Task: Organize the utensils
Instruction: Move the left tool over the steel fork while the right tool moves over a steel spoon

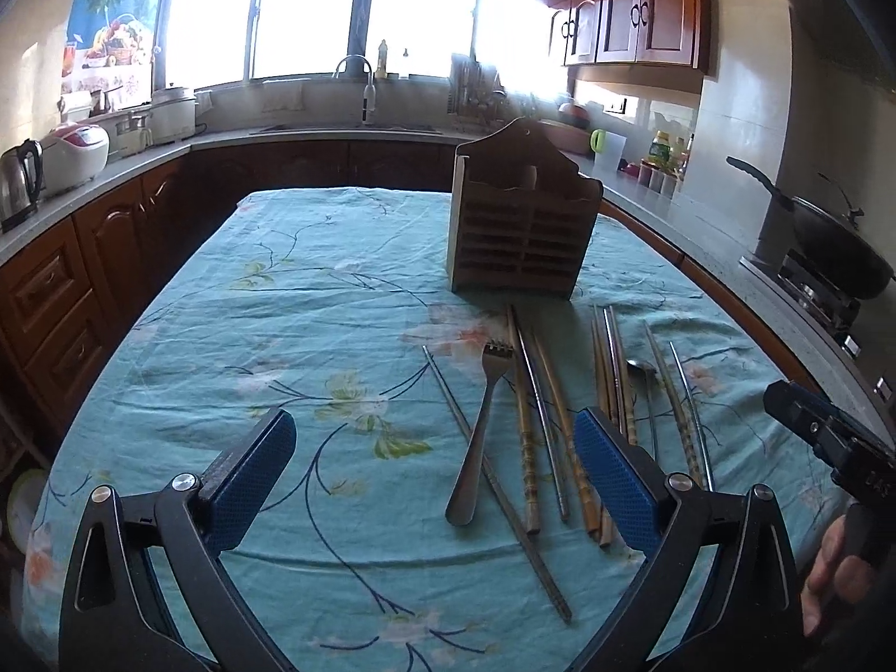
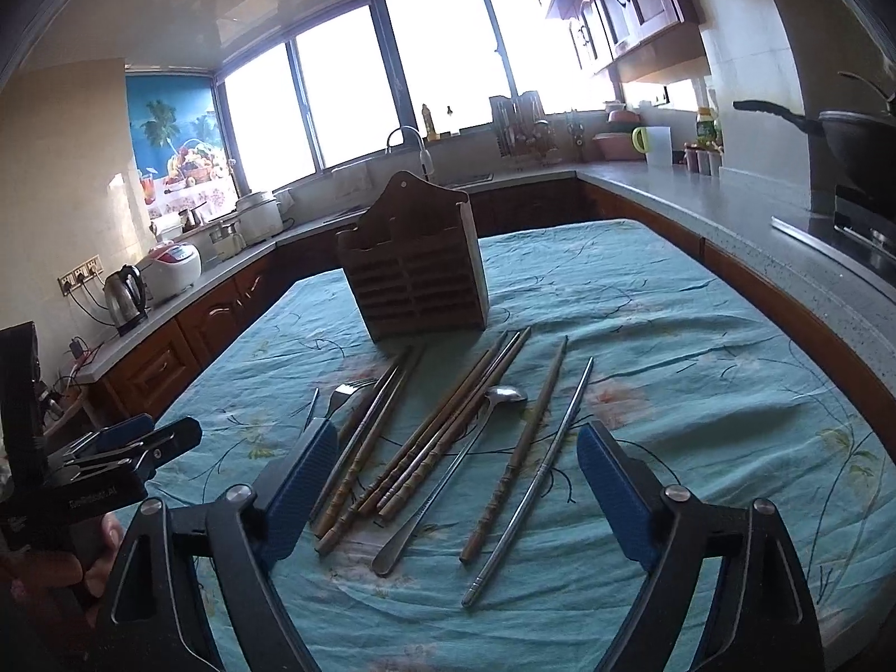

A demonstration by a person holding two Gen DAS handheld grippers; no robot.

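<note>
A wooden slatted utensil holder (image 1: 523, 224) stands upright on the teal floral tablecloth (image 1: 280, 308); it also shows in the right wrist view (image 2: 417, 274). In front of it lie a metal fork (image 1: 481, 425), several wooden and metal chopsticks (image 1: 540, 420) and a metal spoon (image 2: 448, 465). My left gripper (image 1: 434, 470) is open and empty, held above the cloth near the fork's handle. My right gripper (image 2: 456, 476) is open and empty, above the spoon and chopsticks (image 2: 431, 448). A lone metal chopstick (image 2: 532, 481) lies at the right.
Kitchen counters (image 1: 140, 162) with wooden cabinets surround the table. A kettle (image 1: 19, 179) and rice cooker (image 1: 75, 151) stand at the left, a wok (image 1: 829, 235) on the stove at the right, a sink with faucet (image 1: 364, 89) under the windows.
</note>
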